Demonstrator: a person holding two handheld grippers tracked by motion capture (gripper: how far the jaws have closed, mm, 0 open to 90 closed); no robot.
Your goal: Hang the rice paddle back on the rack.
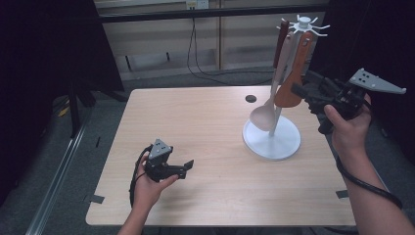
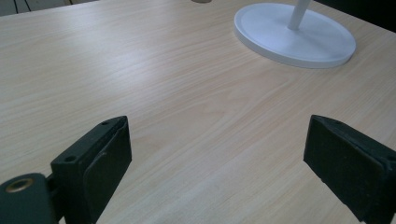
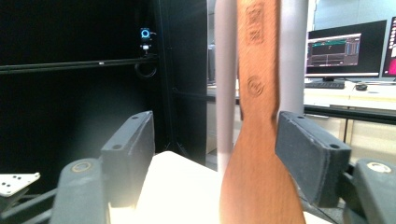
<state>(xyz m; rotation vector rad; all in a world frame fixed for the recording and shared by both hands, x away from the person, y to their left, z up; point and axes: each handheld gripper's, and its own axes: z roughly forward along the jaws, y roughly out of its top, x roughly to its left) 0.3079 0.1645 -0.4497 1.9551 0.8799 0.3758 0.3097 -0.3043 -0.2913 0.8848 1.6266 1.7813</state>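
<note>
A white utensil stand [image 1: 272, 141] rises from a round base on the right of the table, its base also in the left gripper view [image 2: 294, 39]. From its hooked top hang a brown wooden spatula [image 1: 289, 88], a pale spoon [image 1: 264, 116] and a dark-handled utensil [image 1: 281, 41]. My right gripper [image 1: 302, 94] is held level at the spatula's blade. In the right gripper view its jaws [image 3: 212, 140] are open around the spatula [image 3: 257, 140], which hangs close to the right-hand jaw and well apart from the other. My left gripper [image 1: 186, 169] lies low over the table's front left, open [image 2: 215, 140] and empty.
A wooden table [image 1: 195, 122] carries a dark round hole [image 1: 250, 98] near its far edge. Black curtains stand at both sides. A cable [image 1: 195, 63] trails across the floor behind. Monitors [image 3: 345, 53] on a desk appear past the spatula.
</note>
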